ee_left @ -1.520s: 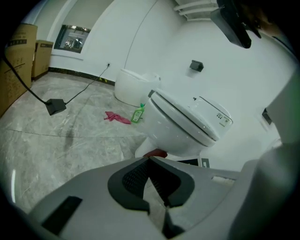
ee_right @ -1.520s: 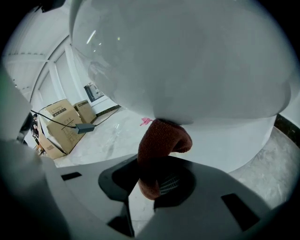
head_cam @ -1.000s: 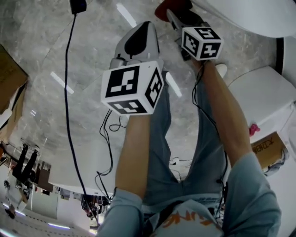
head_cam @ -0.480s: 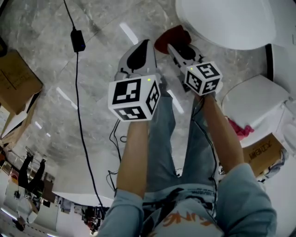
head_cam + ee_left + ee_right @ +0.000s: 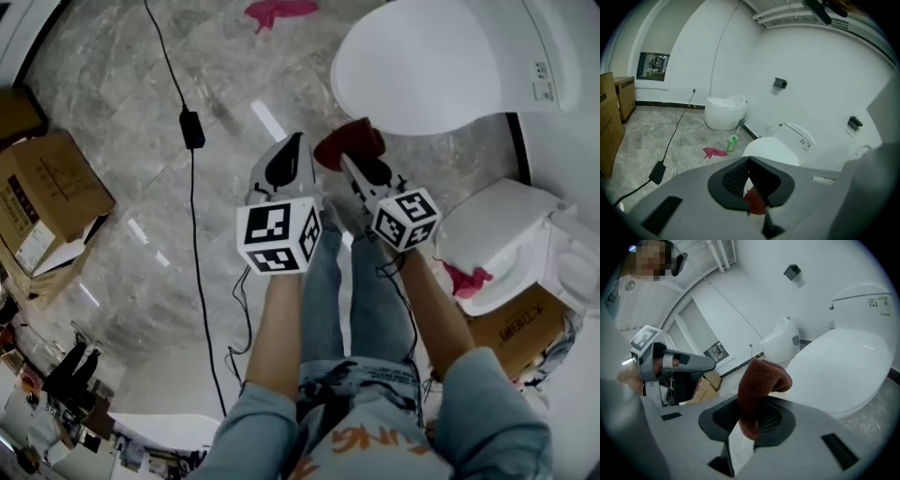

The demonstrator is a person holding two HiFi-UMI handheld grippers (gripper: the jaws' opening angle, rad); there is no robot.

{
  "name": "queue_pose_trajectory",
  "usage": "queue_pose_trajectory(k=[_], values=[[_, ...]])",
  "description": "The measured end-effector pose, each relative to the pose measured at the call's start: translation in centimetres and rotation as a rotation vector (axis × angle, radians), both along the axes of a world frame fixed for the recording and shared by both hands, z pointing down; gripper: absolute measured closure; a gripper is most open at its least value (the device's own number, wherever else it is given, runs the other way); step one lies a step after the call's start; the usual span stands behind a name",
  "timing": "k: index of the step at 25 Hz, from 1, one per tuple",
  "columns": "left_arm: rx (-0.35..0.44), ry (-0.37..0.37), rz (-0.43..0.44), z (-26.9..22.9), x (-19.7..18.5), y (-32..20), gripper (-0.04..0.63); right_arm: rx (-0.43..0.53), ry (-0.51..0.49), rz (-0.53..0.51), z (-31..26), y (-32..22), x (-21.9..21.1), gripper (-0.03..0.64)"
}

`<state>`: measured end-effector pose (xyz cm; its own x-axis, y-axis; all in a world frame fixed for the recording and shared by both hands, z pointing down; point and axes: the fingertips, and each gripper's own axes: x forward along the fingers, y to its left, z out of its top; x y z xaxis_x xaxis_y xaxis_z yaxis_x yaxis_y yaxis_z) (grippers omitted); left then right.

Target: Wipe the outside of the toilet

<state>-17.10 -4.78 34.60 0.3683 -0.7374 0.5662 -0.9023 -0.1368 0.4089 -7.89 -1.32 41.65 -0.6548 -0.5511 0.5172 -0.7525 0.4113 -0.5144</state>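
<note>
The right gripper (image 5: 349,161) pinches a red cloth (image 5: 352,141); the left gripper (image 5: 294,142) is pressed together, empty. It should press the cloth flat on the toilet (image 5: 441,66) at one o'clock.

Orange block letters run across the person's shirt (image 5: 375,439), only "UN" coming through clean, while the dark print on the cardboard box (image 5: 518,330) at the right, the small label (image 5: 541,81) on the toilet (image 5: 441,66) and the sticker (image 5: 33,239) on the left-hand box (image 5: 56,187) are all too small to read.
</note>
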Motion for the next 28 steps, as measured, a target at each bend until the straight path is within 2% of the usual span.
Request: queue_pose_trajectory(k=[3, 8, 13, 17, 21, 23, 26, 28], values=[[0.021, 0.004, -0.016, -4.1, 1.1, -0.2, 0.601, 0.023, -0.042, 0.047, -5.3, -0.5, 1.3, 0.535], [0.114, 0.022, -0.012, -12.0, 4.3, -2.3, 0.601, 0.12, -0.059, 0.118, -13.9, -3.4, 4.6, 0.535], [0.195, -0.001, 0.007, -20.4, 4.9, -2.2, 0.601, 0.196, -0.077, 0.172, -22.0, -4.0, 6.7, 0.535], [0.271, 0.007, 0.0, -27.3, 3.8, -2.4, 0.601, 0.314, -0.065, 0.191, -29.4, -5.4, 6.6, 0.537], [0.432, -0.008, 0.014, -36.3, 3.3, -3.5, 0.601, 0.474, -0.009, 0.14, -38.1, -7.0, 5.6, 0.537], [0.497, -0.01, 0.014, -39.9, 2.6, -3.1, 0.601, 0.549, 0.004, 0.153, -42.5, -7.3, 5.0, 0.538], [0.521, -0.006, -0.006, -42.5, 0.1, -0.9, 0.601, 0.599, 0.016, 0.229, -46.9, -6.5, 3.6, 0.538], [0.55, -0.002, -0.016, -44.0, -0.9, -0.2, 0.601, 0.639, 0.054, 0.241, -49.3, -6.1, 3.2, 0.538]])
